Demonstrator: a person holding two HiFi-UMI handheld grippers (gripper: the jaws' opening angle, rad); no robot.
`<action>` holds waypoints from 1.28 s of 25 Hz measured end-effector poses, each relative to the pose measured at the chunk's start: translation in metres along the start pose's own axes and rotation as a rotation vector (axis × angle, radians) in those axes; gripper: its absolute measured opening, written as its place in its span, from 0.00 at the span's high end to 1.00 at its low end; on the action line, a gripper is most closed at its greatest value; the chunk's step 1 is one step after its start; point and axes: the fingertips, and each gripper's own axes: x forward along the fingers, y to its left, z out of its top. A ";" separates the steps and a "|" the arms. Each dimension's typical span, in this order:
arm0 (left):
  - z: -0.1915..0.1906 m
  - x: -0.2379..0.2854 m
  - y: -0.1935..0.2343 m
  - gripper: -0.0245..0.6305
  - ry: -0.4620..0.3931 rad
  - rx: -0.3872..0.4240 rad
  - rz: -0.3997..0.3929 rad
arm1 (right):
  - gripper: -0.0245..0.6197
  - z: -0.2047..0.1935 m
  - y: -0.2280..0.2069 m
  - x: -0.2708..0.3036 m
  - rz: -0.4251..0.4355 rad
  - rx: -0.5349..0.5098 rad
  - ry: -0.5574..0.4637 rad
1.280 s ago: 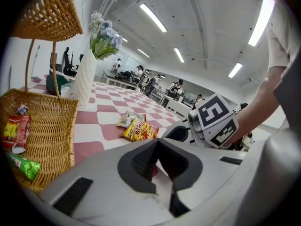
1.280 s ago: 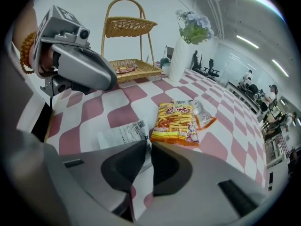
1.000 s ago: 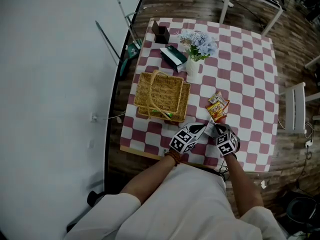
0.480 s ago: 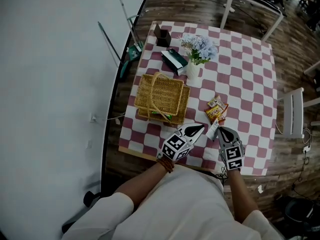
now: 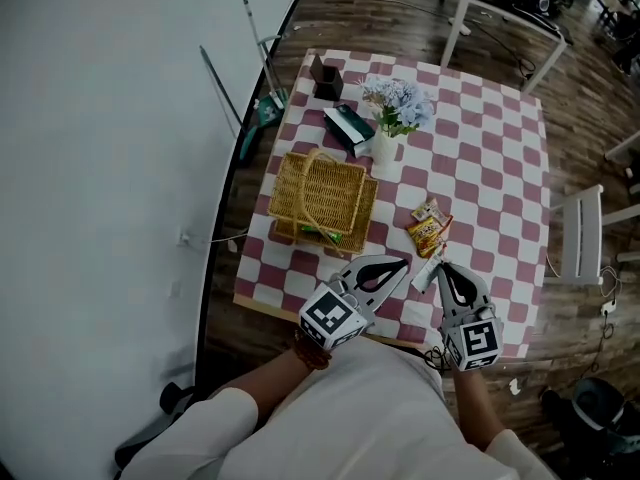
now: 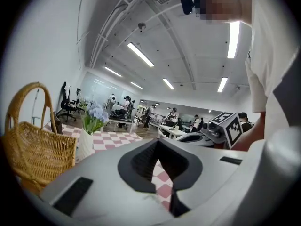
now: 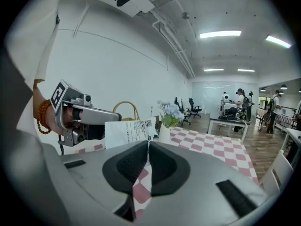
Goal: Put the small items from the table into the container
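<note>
A woven wicker basket [image 5: 320,193] [image 6: 33,147] with a handle stands at the left of the checkered table [image 5: 480,168]; something green [image 5: 327,234] shows at its near rim. Orange snack packets [image 5: 431,226] lie to its right. My right gripper [image 5: 441,266] [image 7: 148,145] hangs above the table's near edge, shut on a thin white printed packet [image 5: 426,266] [image 7: 129,131] that sticks out to the left of its tips. My left gripper [image 5: 398,264] [image 6: 157,142] is beside it, raised and shut, with nothing between its jaws.
A white vase of pale blue flowers [image 5: 388,118] [image 7: 165,121], a green-and-white box [image 5: 347,123] and a dark box [image 5: 323,72] stand at the far left of the table. A white chair [image 5: 585,233] is on the right. Desks and people fill the room behind.
Both grippers have risen from just above the tablecloth towards the head camera. The right one carried the white packet up with it. Things on the table stayed put.
</note>
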 end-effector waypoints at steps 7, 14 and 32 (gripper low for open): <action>0.047 -0.023 -0.020 0.92 -0.065 -0.014 0.014 | 0.90 0.058 0.015 -0.031 0.002 0.006 -0.115; 0.060 -0.037 -0.025 0.92 -0.082 -0.011 0.046 | 0.90 0.077 0.027 -0.034 0.014 0.005 -0.147; 0.056 -0.111 0.007 0.92 -0.105 -0.027 0.262 | 0.90 0.102 0.104 0.017 0.253 -0.042 -0.179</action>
